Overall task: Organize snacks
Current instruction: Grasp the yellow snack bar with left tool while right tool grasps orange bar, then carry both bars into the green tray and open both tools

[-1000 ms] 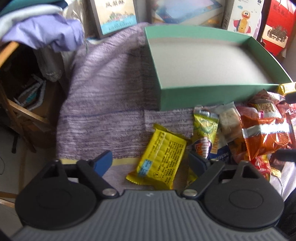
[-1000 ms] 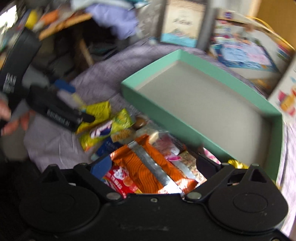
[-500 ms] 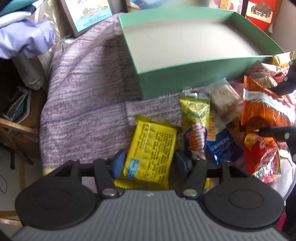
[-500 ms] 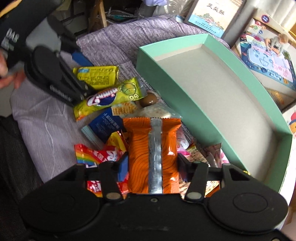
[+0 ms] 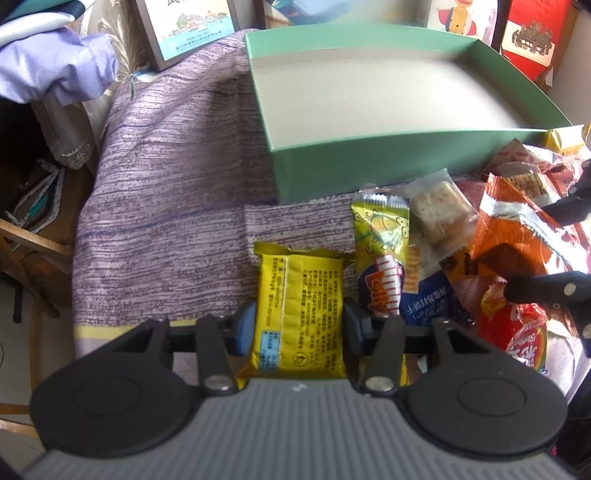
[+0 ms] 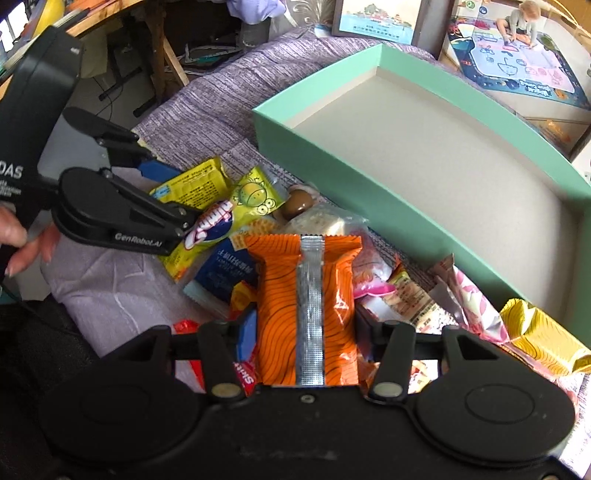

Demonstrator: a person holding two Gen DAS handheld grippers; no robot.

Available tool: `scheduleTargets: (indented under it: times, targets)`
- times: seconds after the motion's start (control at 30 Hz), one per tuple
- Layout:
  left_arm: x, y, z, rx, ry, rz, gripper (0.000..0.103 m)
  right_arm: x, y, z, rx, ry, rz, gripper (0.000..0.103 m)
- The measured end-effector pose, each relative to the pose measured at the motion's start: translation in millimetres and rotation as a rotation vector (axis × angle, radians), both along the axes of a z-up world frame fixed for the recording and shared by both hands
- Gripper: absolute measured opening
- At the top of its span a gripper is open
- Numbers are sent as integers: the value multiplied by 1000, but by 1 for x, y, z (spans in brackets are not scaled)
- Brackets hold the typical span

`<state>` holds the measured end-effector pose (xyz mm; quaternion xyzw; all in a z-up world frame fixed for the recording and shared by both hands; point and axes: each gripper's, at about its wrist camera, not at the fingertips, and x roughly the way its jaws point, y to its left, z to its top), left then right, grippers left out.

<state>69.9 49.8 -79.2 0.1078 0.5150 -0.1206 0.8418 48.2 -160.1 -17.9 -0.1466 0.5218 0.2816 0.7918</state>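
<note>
My left gripper (image 5: pixel 299 326) is shut on a yellow snack packet (image 5: pixel 301 295) that lies on the purple cloth (image 5: pixel 166 184); it also shows in the right wrist view (image 6: pixel 192 184). My right gripper (image 6: pixel 306 332) is shut on an orange striped snack bag (image 6: pixel 308 295), seen in the left wrist view too (image 5: pixel 517 240). An open green box (image 5: pixel 369 99) with a bare grey floor stands just beyond the snack pile (image 6: pixel 258 206); it also shows in the right wrist view (image 6: pixel 424 147).
Loose snacks lie between the grippers: a yellow-green packet (image 5: pixel 382 254), a clear-wrapped biscuit (image 5: pixel 439 210), a blue packet (image 5: pixel 428 299), a red bag (image 5: pixel 524 332). Picture boxes (image 5: pixel 192 29) stand behind the box. The cloth's left edge drops to clutter (image 5: pixel 33 206).
Both grippers closed from open onto their packets: the left on the yellow packet, the right on the orange bag. Both moved forward over the snack pile.
</note>
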Motion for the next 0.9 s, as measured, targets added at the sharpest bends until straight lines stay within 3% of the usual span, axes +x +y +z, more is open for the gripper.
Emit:
scheduleTargets:
  times: [0.27,0.57,0.73,0.9]
  targets:
    - [-5,5,7,-26,1,31,47,-3,4,6,18,-12,-32,50]
    - [-9,22,61,-106,-106,85,47,11,-30,44,180,-15,-159,50]
    - [29,11,90,-116,-162,98,47,54,-56,53,219,-43,-283,50]
    - [101,-22,95,-123,-154,106,47,117,-77,44,268,-33,-438,50]
